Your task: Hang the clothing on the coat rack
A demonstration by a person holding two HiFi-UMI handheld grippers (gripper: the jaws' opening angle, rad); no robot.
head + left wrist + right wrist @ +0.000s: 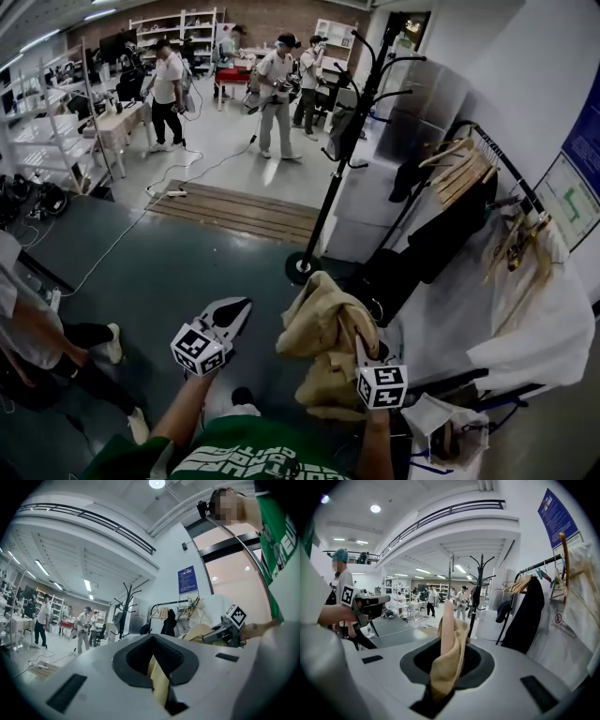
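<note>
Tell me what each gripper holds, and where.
The right gripper pinches the tan woven fabric garment by a bunched fold; the left gripper pinches a thin edge of tan fabric, which part unclear.

I can't properly read anything here. Right of the black metal coat rack (477, 592), the blue rectangular wall poster (555, 513) carries white print too small to make out. Lower and further right, a small red-ringed round sign (559, 618) is illegible. The white lettering on my green cotton shirt (246, 461), well this side of the rack, is cut off.
</note>
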